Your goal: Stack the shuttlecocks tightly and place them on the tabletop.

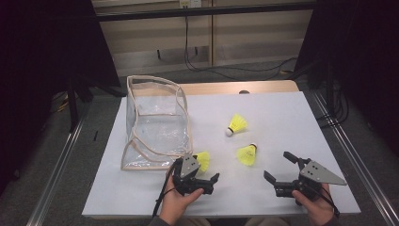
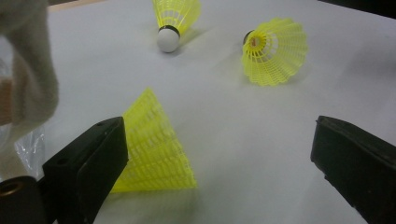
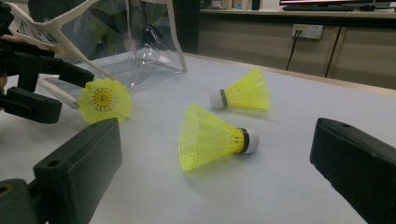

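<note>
Lying on the white table [image 1: 291, 117], the nearest yellow shuttlecock [image 1: 203, 160] rests just in front of the clear bag [image 1: 155, 123], beside one jaw of the left gripper [image 1: 200, 181].

In the left gripper view this shuttlecock [image 2: 156, 149] lies on its side with its skirt against the left jaw, while the other jaw stands well apart from it, so the jaws are spread and grip nothing. The right gripper [image 1: 281, 170], held in the person's right hand [image 1: 316, 203], is also spread wide and empty, low over the table near its front edge. A second shuttlecock [image 1: 247, 154] lies between the two grippers, and a third shuttlecock [image 1: 236, 125] sits farther back, both on their sides. The clear bag stands open at the table's left, its cream-trimmed mouth facing the shuttlecocks.
</note>
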Action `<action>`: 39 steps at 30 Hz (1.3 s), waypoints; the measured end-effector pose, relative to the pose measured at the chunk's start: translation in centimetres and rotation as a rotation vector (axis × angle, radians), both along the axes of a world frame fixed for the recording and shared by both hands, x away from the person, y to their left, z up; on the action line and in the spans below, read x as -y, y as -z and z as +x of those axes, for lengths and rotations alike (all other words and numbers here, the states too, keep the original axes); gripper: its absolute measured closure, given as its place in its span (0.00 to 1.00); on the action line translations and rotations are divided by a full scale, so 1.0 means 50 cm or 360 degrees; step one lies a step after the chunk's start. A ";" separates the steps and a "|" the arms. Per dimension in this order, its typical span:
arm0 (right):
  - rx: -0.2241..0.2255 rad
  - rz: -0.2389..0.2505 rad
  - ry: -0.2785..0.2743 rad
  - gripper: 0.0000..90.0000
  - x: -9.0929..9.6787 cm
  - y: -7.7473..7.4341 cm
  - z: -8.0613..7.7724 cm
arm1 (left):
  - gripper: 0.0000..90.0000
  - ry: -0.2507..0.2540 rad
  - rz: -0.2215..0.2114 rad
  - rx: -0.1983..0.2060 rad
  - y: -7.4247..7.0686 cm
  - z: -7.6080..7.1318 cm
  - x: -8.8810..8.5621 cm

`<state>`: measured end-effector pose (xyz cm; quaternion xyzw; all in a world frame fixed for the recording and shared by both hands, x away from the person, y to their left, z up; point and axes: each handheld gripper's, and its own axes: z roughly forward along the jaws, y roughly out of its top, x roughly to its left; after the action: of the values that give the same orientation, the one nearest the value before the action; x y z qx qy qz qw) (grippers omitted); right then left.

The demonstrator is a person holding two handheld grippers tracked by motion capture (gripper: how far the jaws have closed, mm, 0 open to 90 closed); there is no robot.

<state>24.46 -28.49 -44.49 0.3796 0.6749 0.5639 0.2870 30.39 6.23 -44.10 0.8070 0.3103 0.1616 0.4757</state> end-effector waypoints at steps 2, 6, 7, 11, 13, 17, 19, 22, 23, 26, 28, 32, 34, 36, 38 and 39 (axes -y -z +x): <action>0.0007 -0.0005 0.0000 0.02 0.000 0.000 0.000 | 0.08 -0.0027 0.0013 0.0020 0.001 0.001 0.001; 0.0011 0.0005 -0.0003 0.02 0.000 -0.002 -0.001 | 0.11 -0.0059 0.0035 0.0031 0.004 0.005 0.004; 0.0012 0.0002 -0.0001 0.02 0.001 -0.002 0.000 | 0.12 -0.0061 0.0054 0.0031 0.005 0.007 0.005; 0.0006 0.0007 -0.0003 0.02 0.000 -0.001 -0.001 | 0.16 -0.0082 0.0079 0.0034 0.009 0.013 0.009; 0.0009 0.0000 -0.0003 0.02 0.000 -0.001 -0.001 | 0.16 -0.0087 0.0073 0.0026 0.010 0.015 0.010; 0.0005 -0.0001 0.0002 0.02 0.002 0.000 -0.001 | 0.17 -0.0112 0.0052 0.0022 0.010 0.021 0.010; 0.0006 0.0004 0.0002 0.02 0.002 0.000 -0.001 | 0.19 -0.0127 0.0054 0.0023 0.010 0.021 0.011; -0.0004 0.0007 0.0001 0.02 0.002 0.001 -0.001 | 0.23 -0.0147 0.0072 0.0044 0.011 0.023 0.012; -0.0006 0.0008 0.0001 0.02 0.002 0.001 -0.001 | 0.24 -0.0156 0.0080 0.0054 0.011 0.023 0.012; -0.0004 0.0012 0.0004 0.02 0.003 0.001 -0.001 | 0.29 -0.0180 0.0089 0.0070 0.012 0.025 0.014; -0.0003 0.0008 0.0003 0.02 0.004 0.002 -0.001 | 0.32 -0.0202 0.0114 0.0086 0.012 0.026 0.014; -0.0003 0.0014 0.0002 0.02 0.005 0.001 -0.001 | 0.37 -0.0230 0.0133 0.0097 0.013 0.027 0.016; -0.0002 0.0015 0.0004 0.02 0.006 0.001 -0.001 | 0.40 -0.0251 0.0154 0.0111 0.014 0.028 0.017; 0.0001 0.0017 0.0007 0.02 0.006 0.001 -0.001 | 0.45 -0.0267 0.0172 0.0126 0.014 0.028 0.018; 0.0000 0.0015 0.0009 0.02 0.007 0.001 -0.001 | 0.50 -0.0287 0.0174 0.0128 0.014 0.028 0.016; -0.0001 0.0018 0.0007 0.02 0.008 0.001 -0.001 | 0.54 -0.0289 0.0178 0.0126 0.013 0.028 0.015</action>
<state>24.42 -28.86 -44.55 0.3830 0.6710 0.5668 0.2859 31.80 5.49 -44.73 0.7939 0.3536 0.2530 0.4252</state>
